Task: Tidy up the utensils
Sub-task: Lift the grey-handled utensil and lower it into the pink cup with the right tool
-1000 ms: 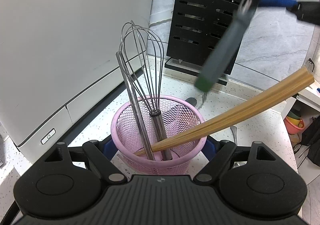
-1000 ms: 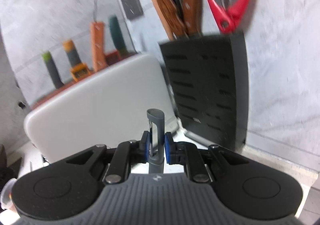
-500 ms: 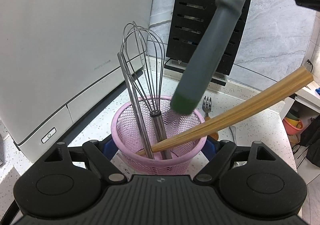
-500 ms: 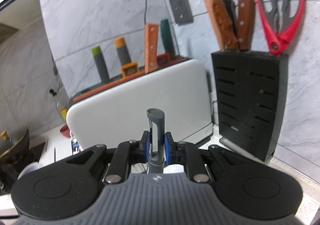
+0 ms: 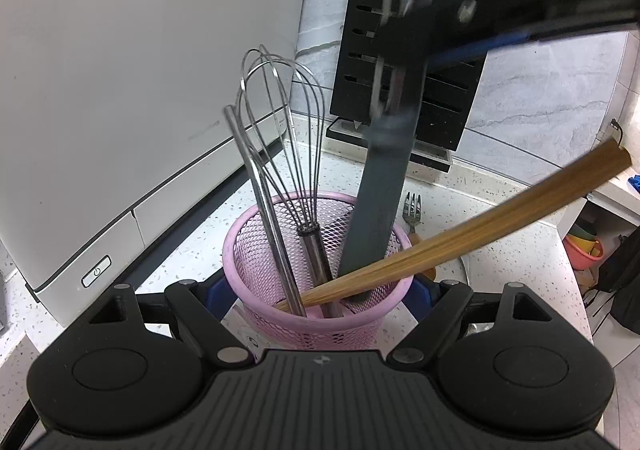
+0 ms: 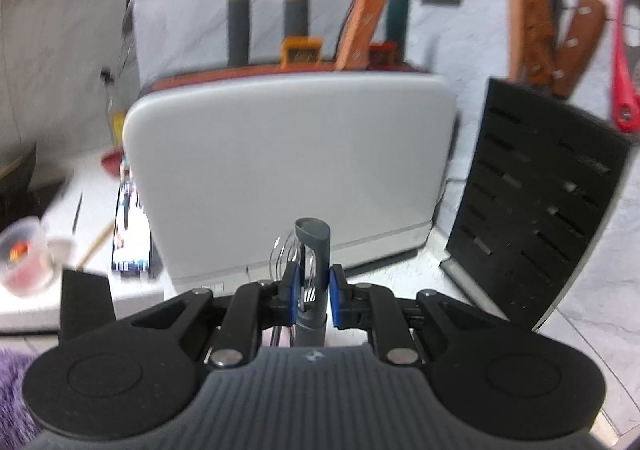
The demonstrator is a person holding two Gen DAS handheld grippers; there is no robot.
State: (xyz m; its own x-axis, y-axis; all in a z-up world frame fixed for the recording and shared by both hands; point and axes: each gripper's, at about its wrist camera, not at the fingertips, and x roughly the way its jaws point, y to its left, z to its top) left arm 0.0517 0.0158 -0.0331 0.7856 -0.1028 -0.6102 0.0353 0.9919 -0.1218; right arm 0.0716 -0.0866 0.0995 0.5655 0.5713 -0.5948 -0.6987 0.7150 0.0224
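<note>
- Pretty tight spot here: we've got the pink mesh basket (image 5: 316, 314) on the speckled counter (image 5: 472, 206), boxed in by the big white appliance (image 5: 132, 90) on its left and the black knife block (image 5: 412, 50) behind it. Open counter is mostly off to the right.
- Our left gripper (image 5: 316, 290) has its blue-padded fingers on both sides of the basket, touching its walls as far as we can tell, so it's clamped on it.
- Our right gripper (image 6: 313, 292) is squeezed on the top end of the dark grey utensil (image 5: 376, 210), pads on either side of the slotted handle.
- That utensil hangs nearly upright with its lower end already down inside the basket, right half, behind the chopsticks.
- Count inside the basket: one wire whisk (image 5: 288, 130), one thin steel rod-like handle (image 5: 260, 206) on the left, one bundle of wooden chopsticks (image 5: 480, 226) leaning out over the right rim, plus the grey utensil.
- One fork (image 5: 413, 208) lies on the counter just behind the basket.
</note>
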